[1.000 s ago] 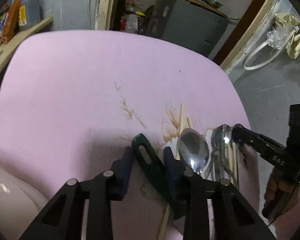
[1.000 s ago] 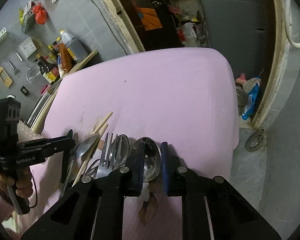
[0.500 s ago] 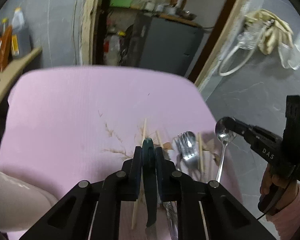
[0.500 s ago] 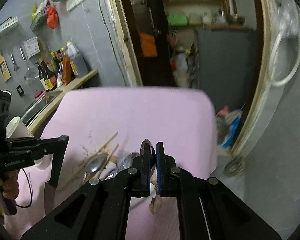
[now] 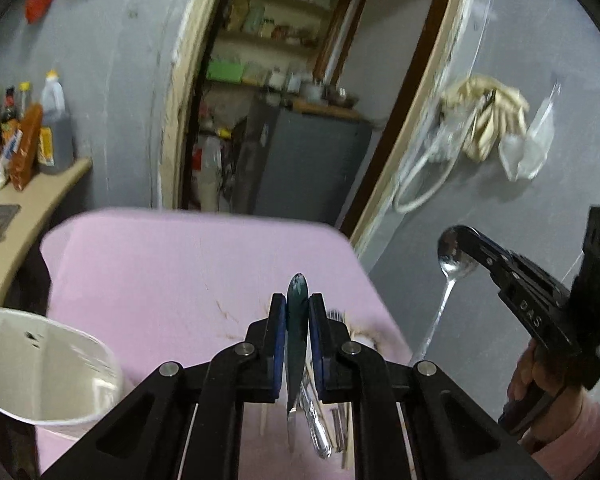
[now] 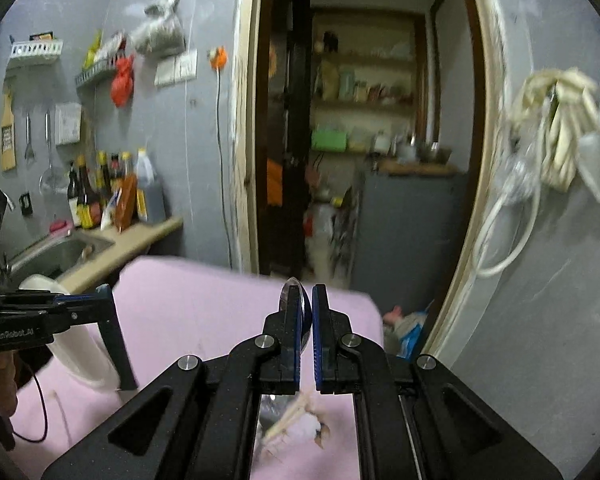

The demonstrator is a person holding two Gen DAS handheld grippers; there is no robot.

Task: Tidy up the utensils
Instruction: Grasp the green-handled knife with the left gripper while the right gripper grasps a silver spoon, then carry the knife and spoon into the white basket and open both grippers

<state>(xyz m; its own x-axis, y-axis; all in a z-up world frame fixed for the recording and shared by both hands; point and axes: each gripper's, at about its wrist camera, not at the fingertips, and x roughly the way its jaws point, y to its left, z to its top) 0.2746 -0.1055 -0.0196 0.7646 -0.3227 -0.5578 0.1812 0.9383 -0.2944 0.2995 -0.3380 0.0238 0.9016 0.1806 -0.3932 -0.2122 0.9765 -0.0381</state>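
My left gripper is shut on a knife with a dark green handle, held above the pink table; its blade hangs down below the fingers. My right gripper is shut on the bowl of a steel spoon, lifted above the table. In the left wrist view that spoon hangs from the right gripper at the right, beyond the table's edge. A fork, a spoon and chopsticks lie on the table below my left gripper. A white utensil holder stands at the lower left.
A counter with sauce bottles and a sink lies to the left of the table. An open doorway to a storage room is behind. A hose and cloths hang on the right wall.
Both grippers closed on their utensils, the left on the knife and the right on the spoon, and lifted them up off the table. The holder has come into the left wrist view.
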